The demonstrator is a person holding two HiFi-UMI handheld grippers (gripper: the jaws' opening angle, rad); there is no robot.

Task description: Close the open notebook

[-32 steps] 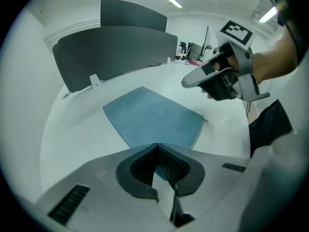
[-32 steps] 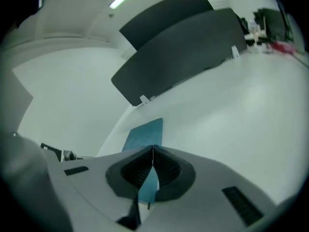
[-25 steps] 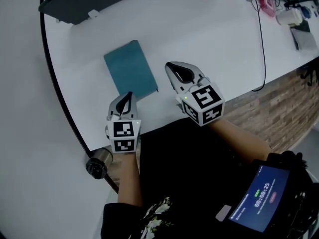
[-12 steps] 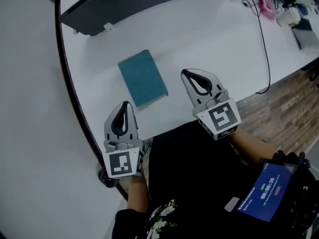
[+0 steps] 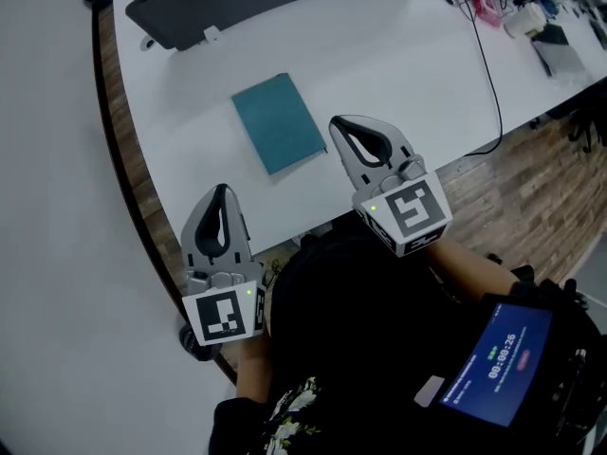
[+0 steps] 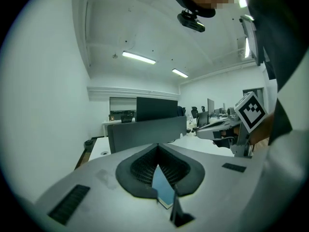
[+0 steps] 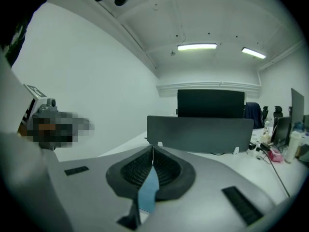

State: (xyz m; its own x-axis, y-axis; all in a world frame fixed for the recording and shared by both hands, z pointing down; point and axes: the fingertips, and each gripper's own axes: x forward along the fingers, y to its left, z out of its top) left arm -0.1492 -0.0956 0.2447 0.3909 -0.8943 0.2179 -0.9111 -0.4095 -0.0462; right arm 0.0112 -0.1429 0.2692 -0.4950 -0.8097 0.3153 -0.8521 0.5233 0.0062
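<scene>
The teal notebook (image 5: 280,121) lies closed and flat on the white table (image 5: 398,55). My left gripper (image 5: 221,189) is shut and empty, held off the table's near edge, below and left of the notebook. My right gripper (image 5: 335,121) is also shut and empty, with its tip just right of the notebook's right edge and raised above the table. In the left gripper view the jaws meet at the tip (image 6: 157,146), and a slice of the notebook (image 6: 164,183) shows through the gap below. The right gripper view shows the same: closed tips (image 7: 152,148) over a strip of notebook (image 7: 147,193).
A dark divider panel (image 5: 237,3) stands along the table's far edge. A black cable (image 5: 490,64) runs across the right part of the table to small items (image 5: 526,17) at the far right. A screen with a timer (image 5: 493,358) sits at the person's waist. Wood floor (image 5: 531,197) lies to the right.
Both grippers have risen and drawn back from the notebook toward the person. The left one left the notebook's near corner and now hangs off the table edge. The notebook stays closed.
</scene>
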